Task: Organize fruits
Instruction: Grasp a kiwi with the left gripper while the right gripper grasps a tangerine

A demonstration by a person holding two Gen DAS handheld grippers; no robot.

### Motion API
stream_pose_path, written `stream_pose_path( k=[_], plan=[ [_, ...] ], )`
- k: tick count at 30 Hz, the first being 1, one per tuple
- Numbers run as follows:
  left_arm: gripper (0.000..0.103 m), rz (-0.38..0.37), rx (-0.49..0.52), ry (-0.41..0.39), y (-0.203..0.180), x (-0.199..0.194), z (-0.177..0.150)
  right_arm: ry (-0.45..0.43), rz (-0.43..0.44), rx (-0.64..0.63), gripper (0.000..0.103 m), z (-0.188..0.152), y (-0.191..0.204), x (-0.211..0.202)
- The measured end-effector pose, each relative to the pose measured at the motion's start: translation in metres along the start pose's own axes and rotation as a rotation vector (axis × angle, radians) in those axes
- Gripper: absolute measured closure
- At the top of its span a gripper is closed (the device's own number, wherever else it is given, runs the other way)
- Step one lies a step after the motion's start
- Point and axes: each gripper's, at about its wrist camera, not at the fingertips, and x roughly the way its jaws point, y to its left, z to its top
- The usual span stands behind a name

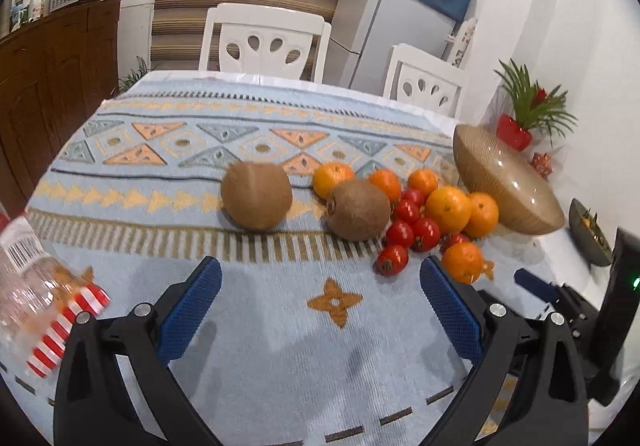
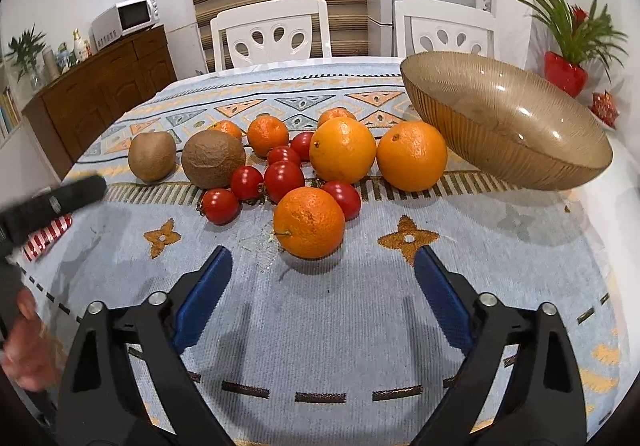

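Fruit lies in a heap on the patterned tablecloth: two brown kiwis, several oranges and several cherry tomatoes. An amber ribbed glass bowl stands tilted to the right of the heap. My right gripper is open, and the nearest orange lies just beyond its blue fingertips, untouched. My left gripper is open over bare cloth, short of the kiwis and the tomatoes. Nothing is between either pair of fingers.
A clear plastic package with a red-and-white striped part lies at the near left. Two white chairs stand behind the table. A red potted plant is at the far right, a wooden sideboard at the left. A hand shows at the left edge.
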Motion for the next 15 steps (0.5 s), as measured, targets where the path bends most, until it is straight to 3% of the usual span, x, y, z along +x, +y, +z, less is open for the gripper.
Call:
stream_pose_path(
  k=[6, 10, 13, 15],
  plan=[
    [0.005, 0.047, -0.021, 0.006, 0.015, 0.003, 0.02, 0.006, 0.045, 0.021, 0.017, 0.012, -0.006, -0.002],
    [0.005, 0.083, -0.054, 0.036, 0.025, 0.025, 0.036, 0.026, 0.062, 0.039, 0.021, 0.014, -0.007, 0.005],
    [0.009, 0.175, -0.043, 0.055, 0.03, 0.052, 0.04, 0.06, 0.081, 0.066, 0.023, 0.015, -0.006, 0.015],
    [0.011, 0.16, -0.05, 0.071, 0.033, 0.063, 0.041, 0.071, 0.069, 0.054, 0.024, 0.015, -0.001, 0.022]
  ],
)
